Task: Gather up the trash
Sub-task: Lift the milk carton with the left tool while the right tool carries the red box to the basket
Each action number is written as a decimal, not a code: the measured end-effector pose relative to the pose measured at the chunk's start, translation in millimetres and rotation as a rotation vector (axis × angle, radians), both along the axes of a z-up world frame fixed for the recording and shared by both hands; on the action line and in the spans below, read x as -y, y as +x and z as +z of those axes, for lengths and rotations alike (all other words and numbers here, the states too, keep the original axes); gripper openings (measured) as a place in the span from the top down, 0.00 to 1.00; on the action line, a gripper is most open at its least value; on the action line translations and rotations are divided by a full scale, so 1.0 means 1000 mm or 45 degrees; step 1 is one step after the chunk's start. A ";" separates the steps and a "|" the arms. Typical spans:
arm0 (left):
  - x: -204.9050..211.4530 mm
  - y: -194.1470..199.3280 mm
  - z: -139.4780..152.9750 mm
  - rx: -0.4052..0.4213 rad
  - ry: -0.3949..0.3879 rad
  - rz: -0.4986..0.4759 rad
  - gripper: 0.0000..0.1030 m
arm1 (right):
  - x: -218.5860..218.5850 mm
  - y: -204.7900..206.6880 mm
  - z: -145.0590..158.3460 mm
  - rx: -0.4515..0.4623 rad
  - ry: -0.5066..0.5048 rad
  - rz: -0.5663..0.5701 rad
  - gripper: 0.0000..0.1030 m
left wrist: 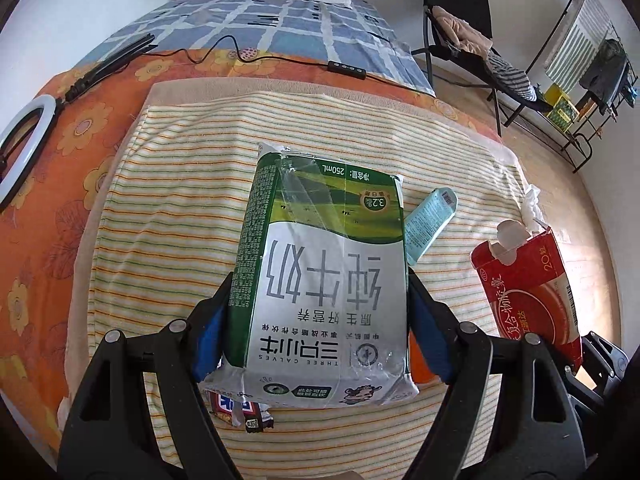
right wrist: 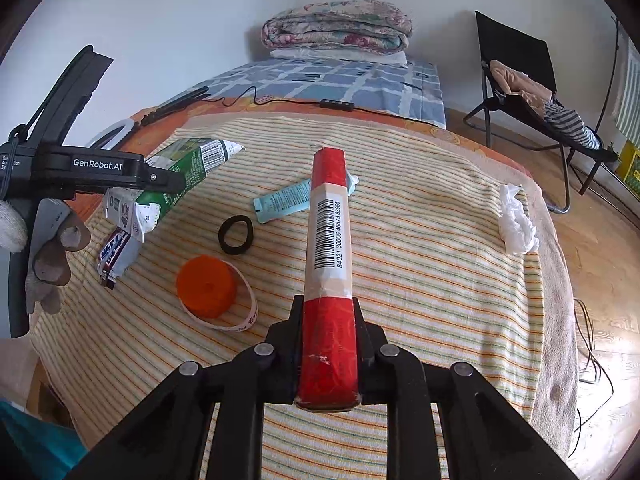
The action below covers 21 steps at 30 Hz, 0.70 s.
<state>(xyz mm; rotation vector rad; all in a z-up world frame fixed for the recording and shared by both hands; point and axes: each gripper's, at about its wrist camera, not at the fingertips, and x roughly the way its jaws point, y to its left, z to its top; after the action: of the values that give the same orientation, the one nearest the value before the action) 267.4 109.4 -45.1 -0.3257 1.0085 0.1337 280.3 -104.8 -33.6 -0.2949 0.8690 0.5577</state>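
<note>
In the left wrist view my left gripper is shut on a green and white milk carton, its blue pads pressing both sides, and the carton hangs above the striped cloth. From the right wrist view the same carton shows at the left, lifted. My right gripper is shut on a flattened red box with a barcode, held edge-on and pointing away from me. This red box also shows at the right of the left wrist view.
On the striped cloth lie a light blue tube, a black hair tie, an orange roll with a paper strip, a snack wrapper and crumpled white tissue. A gloved hand is at the left.
</note>
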 end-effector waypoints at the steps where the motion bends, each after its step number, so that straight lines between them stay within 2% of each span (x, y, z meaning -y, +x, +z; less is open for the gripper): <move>1: 0.003 -0.005 0.004 0.007 0.002 -0.008 0.22 | 0.002 -0.003 0.003 0.003 0.007 -0.001 0.84; 12: 0.035 -0.091 0.051 0.074 0.021 -0.115 0.22 | 0.027 -0.067 0.038 0.021 0.082 0.021 0.84; 21: 0.070 -0.174 0.067 0.125 0.052 -0.203 0.22 | 0.042 -0.134 0.054 -0.002 0.129 0.049 0.83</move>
<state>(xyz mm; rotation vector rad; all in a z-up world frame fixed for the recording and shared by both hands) 93.9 39.6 21.8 -0.2117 0.9295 -0.0058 146.6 -146.6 20.5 -0.2194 0.8354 0.6357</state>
